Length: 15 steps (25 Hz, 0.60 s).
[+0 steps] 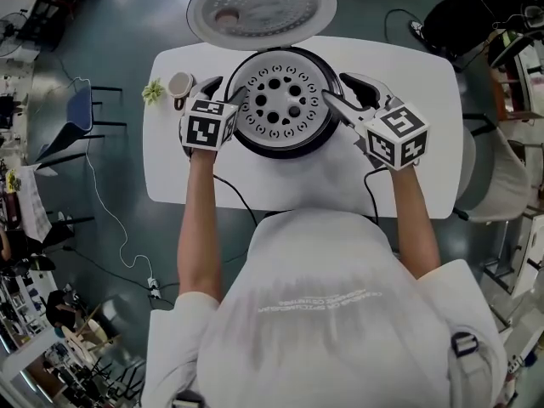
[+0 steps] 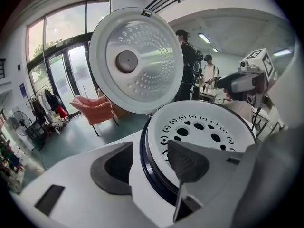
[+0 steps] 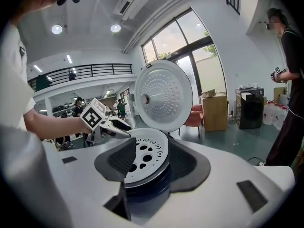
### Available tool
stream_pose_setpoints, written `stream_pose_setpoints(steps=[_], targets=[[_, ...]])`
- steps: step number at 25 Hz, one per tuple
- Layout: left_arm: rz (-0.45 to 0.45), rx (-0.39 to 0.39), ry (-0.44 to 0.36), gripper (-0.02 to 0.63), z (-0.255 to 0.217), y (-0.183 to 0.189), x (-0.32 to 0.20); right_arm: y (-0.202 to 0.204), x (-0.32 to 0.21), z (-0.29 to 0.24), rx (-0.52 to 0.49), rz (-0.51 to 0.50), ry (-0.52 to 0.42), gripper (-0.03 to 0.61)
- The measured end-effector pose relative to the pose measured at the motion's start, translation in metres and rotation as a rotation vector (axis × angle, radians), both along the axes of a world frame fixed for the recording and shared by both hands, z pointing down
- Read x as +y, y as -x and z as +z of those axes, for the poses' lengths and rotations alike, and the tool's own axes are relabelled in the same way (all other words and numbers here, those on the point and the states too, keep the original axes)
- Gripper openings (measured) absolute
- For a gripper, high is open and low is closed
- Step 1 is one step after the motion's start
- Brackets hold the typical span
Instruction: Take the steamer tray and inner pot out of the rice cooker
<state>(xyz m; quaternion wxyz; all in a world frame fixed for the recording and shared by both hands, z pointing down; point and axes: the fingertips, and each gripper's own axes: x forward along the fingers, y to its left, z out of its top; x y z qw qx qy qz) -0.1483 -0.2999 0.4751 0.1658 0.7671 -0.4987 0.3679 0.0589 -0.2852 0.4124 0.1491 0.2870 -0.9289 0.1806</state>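
Note:
The rice cooker (image 1: 280,147) stands on the white table (image 1: 212,181) with its lid (image 1: 262,7) swung up and back. A white steamer tray (image 1: 285,100) with round holes fills its mouth and hides the inner pot. My left gripper (image 1: 225,90) straddles the cooker's left rim: one pad (image 2: 111,167) hangs outside the wall, the other (image 2: 187,163) over the tray (image 2: 204,127). My right gripper (image 1: 337,89) straddles the right rim the same way, one pad (image 3: 121,163) over the tray (image 3: 145,153). Both stand open, with gaps at the pads.
A cup (image 1: 180,85) and a small green plant (image 1: 154,92) sit on the table just left of my left gripper. A blue chair (image 1: 81,109) stands left of the table and another chair (image 1: 497,172) to its right. People stand in the background of both gripper views.

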Motion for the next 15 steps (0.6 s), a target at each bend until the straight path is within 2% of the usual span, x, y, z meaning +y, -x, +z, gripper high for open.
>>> stream_pose_setpoints(steps=[2, 5, 9, 15], targets=[[0.013, 0.024, 0.009, 0.227, 0.000, -0.004, 0.004, -0.002, 0.002, 0.001, 0.001, -0.001, -0.003, 0.225], [0.036, 0.091, 0.054, 0.127, 0.002, -0.012, 0.011, -0.006, 0.002, 0.000, 0.000, 0.002, -0.007, 0.225], [0.023, 0.127, 0.071, 0.120, -0.002, -0.011, 0.012, -0.003, 0.001, -0.005, 0.001, -0.004, -0.011, 0.225], [-0.058, 0.227, 0.013, 0.089, 0.005, -0.038, 0.026, -0.031, 0.021, 0.014, -0.015, -0.012, -0.024, 0.225]])
